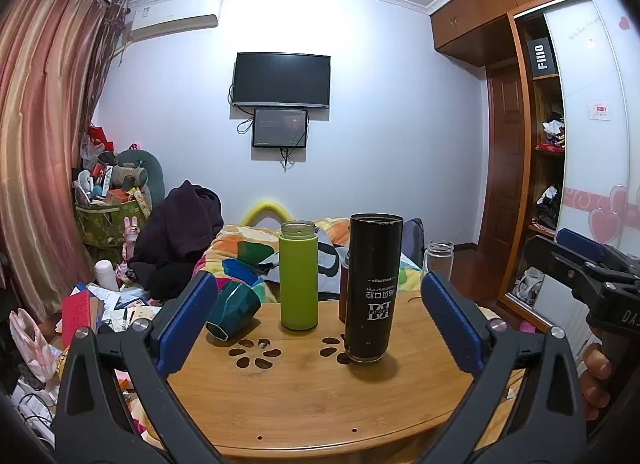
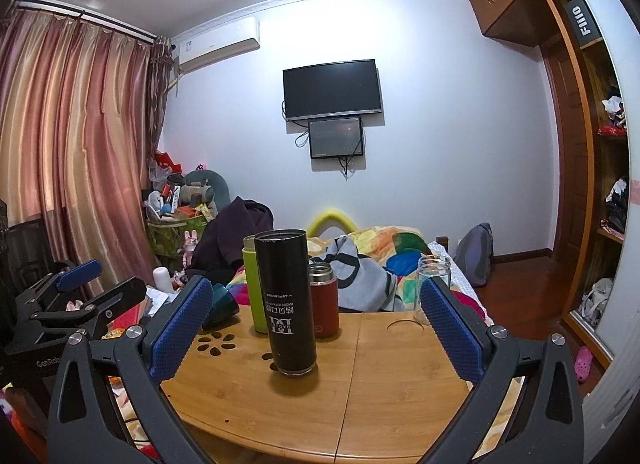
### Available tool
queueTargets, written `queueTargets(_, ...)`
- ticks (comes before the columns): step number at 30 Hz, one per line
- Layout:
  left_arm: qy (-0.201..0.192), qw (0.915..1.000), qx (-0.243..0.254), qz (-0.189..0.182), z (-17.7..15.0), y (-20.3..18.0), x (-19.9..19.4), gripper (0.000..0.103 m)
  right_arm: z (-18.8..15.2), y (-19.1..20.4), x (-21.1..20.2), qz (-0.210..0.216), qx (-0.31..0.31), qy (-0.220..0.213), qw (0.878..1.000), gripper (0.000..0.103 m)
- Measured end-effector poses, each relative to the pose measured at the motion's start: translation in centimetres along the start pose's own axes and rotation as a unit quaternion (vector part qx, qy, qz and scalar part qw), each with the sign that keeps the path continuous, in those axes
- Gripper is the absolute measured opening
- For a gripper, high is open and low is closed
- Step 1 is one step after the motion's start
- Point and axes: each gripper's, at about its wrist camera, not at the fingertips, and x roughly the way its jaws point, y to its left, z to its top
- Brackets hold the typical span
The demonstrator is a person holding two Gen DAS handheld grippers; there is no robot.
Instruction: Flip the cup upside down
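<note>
A tall black cup (image 1: pixel 374 288) stands on the bamboo table (image 1: pixel 304 396) with its white print upside down; it also shows in the right wrist view (image 2: pixel 286 302). My left gripper (image 1: pixel 320 320) is open and empty, its blue pads well apart in front of the cups. My right gripper (image 2: pixel 316 328) is open and empty, back from the black cup. A lime green bottle (image 1: pixel 299 276) stands upright to the left, open mouth up. A dark teal cup (image 1: pixel 233 312) lies on its side at the table's left edge.
A red flask (image 2: pixel 324 300) stands behind the black cup. A clear glass jar (image 2: pixel 432 284) stands at the table's far right. A bed with a colourful blanket (image 2: pixel 380 260) lies behind the table. Clutter fills the floor to the left (image 1: pixel 100 304). A wardrobe (image 2: pixel 600 184) is on the right.
</note>
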Motion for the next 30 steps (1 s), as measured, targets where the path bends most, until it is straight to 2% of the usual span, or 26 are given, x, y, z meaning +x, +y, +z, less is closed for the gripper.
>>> queueTargets(30, 0.002, 1.0, -0.004, 0.002, -0.02, 0.15, 0.06, 0.103, 0.02, 0.03, -0.15, 0.002, 0.003, 0.001, 1.0, 0.103)
